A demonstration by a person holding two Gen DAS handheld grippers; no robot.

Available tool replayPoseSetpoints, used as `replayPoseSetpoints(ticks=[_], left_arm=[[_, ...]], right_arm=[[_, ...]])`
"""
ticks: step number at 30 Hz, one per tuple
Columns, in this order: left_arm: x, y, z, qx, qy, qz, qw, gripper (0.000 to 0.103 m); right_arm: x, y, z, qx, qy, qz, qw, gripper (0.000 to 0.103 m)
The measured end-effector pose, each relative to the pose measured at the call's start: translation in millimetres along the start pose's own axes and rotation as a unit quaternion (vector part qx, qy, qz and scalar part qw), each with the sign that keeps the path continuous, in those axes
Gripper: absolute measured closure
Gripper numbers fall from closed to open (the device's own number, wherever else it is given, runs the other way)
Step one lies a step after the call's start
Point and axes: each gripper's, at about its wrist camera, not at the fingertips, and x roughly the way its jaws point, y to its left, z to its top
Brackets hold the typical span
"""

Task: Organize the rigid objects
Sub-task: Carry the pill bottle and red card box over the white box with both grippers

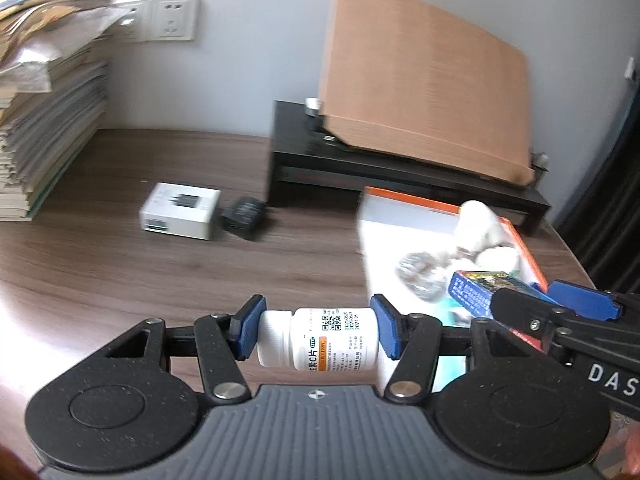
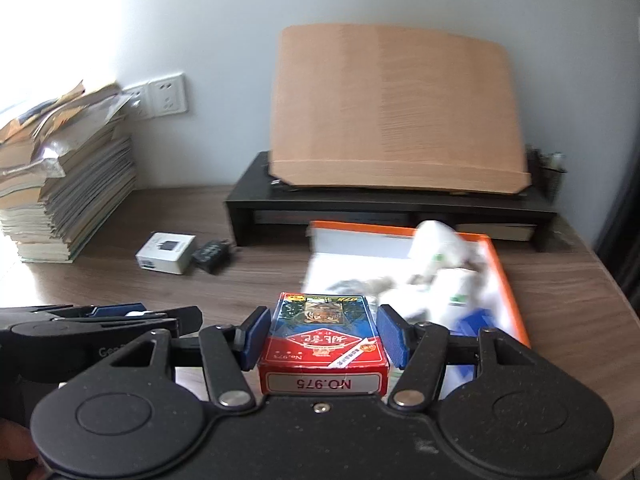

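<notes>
- The white pill bottle lies sideways, pinched end to end between the blue pads of the left gripper: cap against the left pad, base against the right one. It is held above the wooden desk, just left of the box's near corner.
- The card pack, red and blue with a tiger picture and "NO.975" on its near end, sits clamped by its long sides in the right gripper. In the left wrist view the same pack shows over the near right part of the box.
- The orange-rimmed box lies open on the desk with a white floor; blurred white bottles and a crumpled clear wrapper lie inside it.
- Behind the box a black riser shelf carries a tilted tan wooden board.
- To the left on the desk sit a small white charger box and, just beside it, a black plug adapter.
- Farther left is a tall stack of books and papers, with wall sockets behind it.
</notes>
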Motion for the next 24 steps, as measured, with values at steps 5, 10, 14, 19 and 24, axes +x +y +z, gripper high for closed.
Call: replayPoseSetpoints(ticks=[5,10,14,19,24], left_arm=[[-3,-39,-6,0.011,-0.001,-0.015,0.9998,0.045],[-3,-69,-11,0.020,-0.002,-0.023,0.9995,0.045],[-3,-87,-14,0.027,-0.004,-0.027,0.9993,0.045],[-6,-104,-17,0.036,-0.006,-0.027,0.9990,0.045],[-9,-111,-18,0.036,-0.002,-0.027,0.9990,0.045]], right_arm=[[-24,-43,-9,0.016,-0.011,-0.022,1.000,0.032],[-38,-78,-17,0.033,-0.020,-0.039,0.999,0.032],[-49,-98,-22,0.037,-0.026,-0.044,0.998,0.032],[-58,-114,-27,0.046,-0.030,-0.044,0.997,0.032],[-64,-117,-32,0.049,-0.031,-0.037,0.998,0.032]])
